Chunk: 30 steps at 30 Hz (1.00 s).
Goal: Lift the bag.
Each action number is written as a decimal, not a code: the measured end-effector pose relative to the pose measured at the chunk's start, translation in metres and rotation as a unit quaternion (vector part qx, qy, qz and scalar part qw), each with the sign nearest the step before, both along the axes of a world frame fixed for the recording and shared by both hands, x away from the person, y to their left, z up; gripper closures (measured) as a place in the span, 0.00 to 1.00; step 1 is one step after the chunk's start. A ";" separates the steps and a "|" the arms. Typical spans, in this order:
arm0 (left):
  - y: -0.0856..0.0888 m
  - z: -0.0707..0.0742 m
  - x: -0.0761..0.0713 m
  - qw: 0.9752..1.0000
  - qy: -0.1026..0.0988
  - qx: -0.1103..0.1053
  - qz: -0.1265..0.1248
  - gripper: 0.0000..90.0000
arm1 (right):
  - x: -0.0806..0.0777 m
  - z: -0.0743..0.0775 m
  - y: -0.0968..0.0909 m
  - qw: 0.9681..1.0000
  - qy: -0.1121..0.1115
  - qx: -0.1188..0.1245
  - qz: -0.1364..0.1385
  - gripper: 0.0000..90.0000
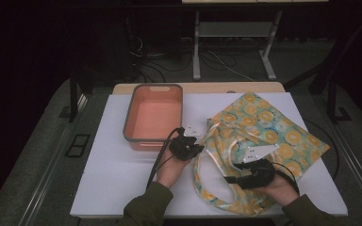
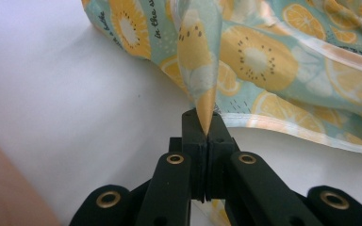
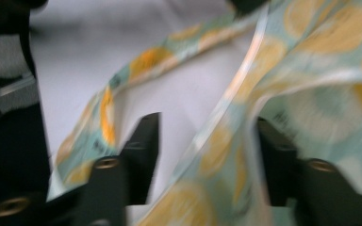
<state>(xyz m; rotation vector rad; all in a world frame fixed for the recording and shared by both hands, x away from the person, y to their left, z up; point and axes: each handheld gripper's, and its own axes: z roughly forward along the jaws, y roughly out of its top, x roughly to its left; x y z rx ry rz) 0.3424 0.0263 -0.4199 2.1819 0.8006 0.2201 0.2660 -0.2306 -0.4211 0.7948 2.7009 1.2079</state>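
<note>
White table (image 1: 122, 179) roomy left | left tool (image 2: 206, 129) pinches bag (image 1: 264, 127) strap

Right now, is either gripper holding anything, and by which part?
The left gripper is shut on a strap of the citrus-print fabric bag. The right gripper is open astride another strap, gripping nothing.

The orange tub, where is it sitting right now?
In the high view the orange tub sits at the back left of the white table, just left of the fruit-print bag and just beyond the left gripper.
</note>
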 end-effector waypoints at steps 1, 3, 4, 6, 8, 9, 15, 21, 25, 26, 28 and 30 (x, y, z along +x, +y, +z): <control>0.002 0.001 -0.001 1.000 0.001 -0.001 0.002 0.99 | -0.005 -0.002 0.000 1.000 -0.004 -0.015 -0.004 0.41; 0.005 0.001 -0.001 1.000 0.007 -0.006 0.002 0.99 | -0.014 -0.009 0.000 0.999 -0.008 -0.036 -0.009 0.36; 0.006 0.000 -0.002 1.000 0.009 -0.007 0.003 0.99 | -0.017 -0.012 0.000 0.999 -0.004 -0.040 -0.012 0.33; 0.008 -0.001 -0.003 1.000 0.013 -0.010 0.004 0.99 | -0.022 -0.017 0.002 0.999 0.000 -0.047 -0.017 0.31; 0.010 -0.002 -0.003 1.000 0.018 -0.011 0.003 0.99 | -0.023 -0.021 0.005 0.998 -0.004 -0.064 -0.017 0.36; 0.012 -0.002 -0.003 0.999 0.024 -0.023 0.005 0.99 | -0.023 -0.023 0.006 0.997 -0.004 -0.072 -0.016 0.37; 0.015 0.000 -0.003 0.999 0.026 -0.026 0.003 0.99 | -0.021 -0.023 0.003 0.996 -0.026 -0.079 -0.015 0.85; 0.018 0.003 -0.006 0.999 0.022 -0.032 0.002 0.99 | -0.009 -0.018 -0.011 0.996 -0.035 -0.079 -0.036 0.99; 0.028 0.011 -0.006 0.997 0.013 -0.072 0.008 0.99 | 0.002 -0.006 -0.024 0.995 -0.064 -0.049 -0.059 0.99; 0.030 0.014 -0.006 0.997 0.010 -0.082 0.011 0.99 | 0.005 -0.002 -0.026 0.994 -0.074 -0.041 -0.063 0.99; 0.031 0.020 -0.007 0.996 -0.002 -0.093 0.013 0.99 | 0.010 0.005 -0.030 0.993 -0.089 -0.027 -0.074 0.99; 0.030 0.025 -0.009 0.995 -0.014 -0.096 0.012 0.99 | 0.016 0.011 -0.034 0.991 -0.103 -0.018 -0.085 0.99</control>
